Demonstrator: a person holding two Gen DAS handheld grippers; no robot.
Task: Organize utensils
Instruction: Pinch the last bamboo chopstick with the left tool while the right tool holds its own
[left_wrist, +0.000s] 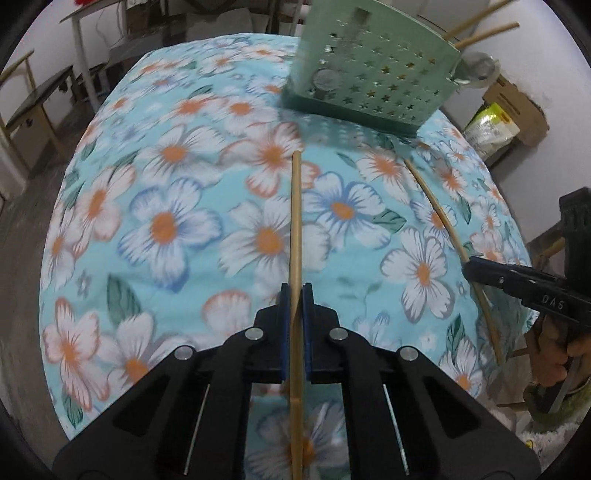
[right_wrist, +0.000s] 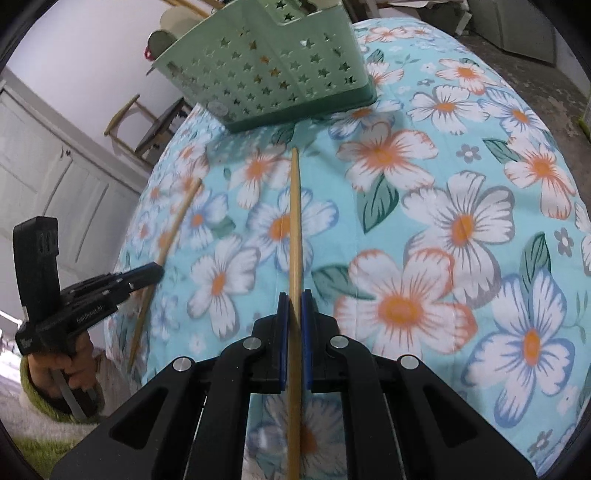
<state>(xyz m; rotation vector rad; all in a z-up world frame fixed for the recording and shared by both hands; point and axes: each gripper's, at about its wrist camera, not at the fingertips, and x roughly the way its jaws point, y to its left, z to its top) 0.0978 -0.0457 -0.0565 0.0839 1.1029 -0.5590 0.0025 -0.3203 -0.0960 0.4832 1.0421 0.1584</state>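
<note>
While both tools point down at the flowered tablecloth (left_wrist: 155, 221), each is clamped on a wooden chopstick; in the left wrist view the left gripper (left_wrist: 296, 295) has its blue pads (left_wrist: 283, 314) pressed against the left chopstick (left_wrist: 296, 229), which runs between the jaws and reaches forward over the cloth toward the holder; in the right wrist view the right gripper (right_wrist: 295, 302) pinches the right chopstick (right_wrist: 295, 229) the same way, its tip ending just short of the holder's base. Each tool also shows in the other's camera, at the edge of the frame, with a hand (right_wrist: 70, 365) on its handle and a green sleeve cuff (right_wrist: 40, 398) at the wrist; there the two chopsticks slant away from each other, well apart. Farther on, near the far edge of the table, stands the mint-green utensil holder (left_wrist: 373, 70), its walls punched with star-shaped holes; two more chopsticks (left_wrist: 484, 33) stick out of its top, leaning outward. Beyond the table the room blurs into a white wall (right_wrist: 88, 48), pale panelled doors (right_wrist: 55, 184) and a cardboard box (left_wrist: 517, 110) on the floor.
</note>
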